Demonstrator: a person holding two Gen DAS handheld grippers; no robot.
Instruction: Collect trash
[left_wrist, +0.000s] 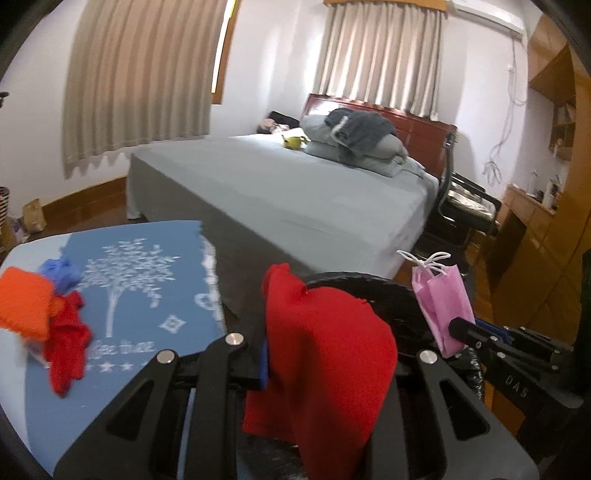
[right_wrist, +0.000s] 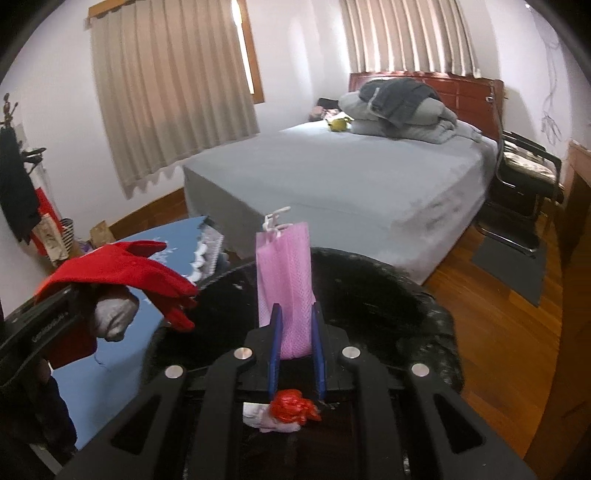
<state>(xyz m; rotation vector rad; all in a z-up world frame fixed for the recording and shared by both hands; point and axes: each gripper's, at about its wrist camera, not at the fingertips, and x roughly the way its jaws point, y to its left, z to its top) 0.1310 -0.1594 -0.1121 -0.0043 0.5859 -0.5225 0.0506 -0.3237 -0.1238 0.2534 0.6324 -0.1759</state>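
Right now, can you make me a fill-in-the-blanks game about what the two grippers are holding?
1. The right hand-held gripper is shut on a ____ face mask.
2. The left hand-held gripper is shut on a ____ cloth.
3. Both hover over a black ____ bag.
4. More scraps lie on the ____ tablecloth.

Missing words: pink; red; trash; blue

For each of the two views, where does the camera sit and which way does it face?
Left wrist: on the left gripper, facing the bed; its fingers pinch a red cloth.
Right wrist: on the right gripper, facing the same bed; its fingers pinch a pink mask over the black bin.
Shared: bed, curtains, blue table, cloth, mask.
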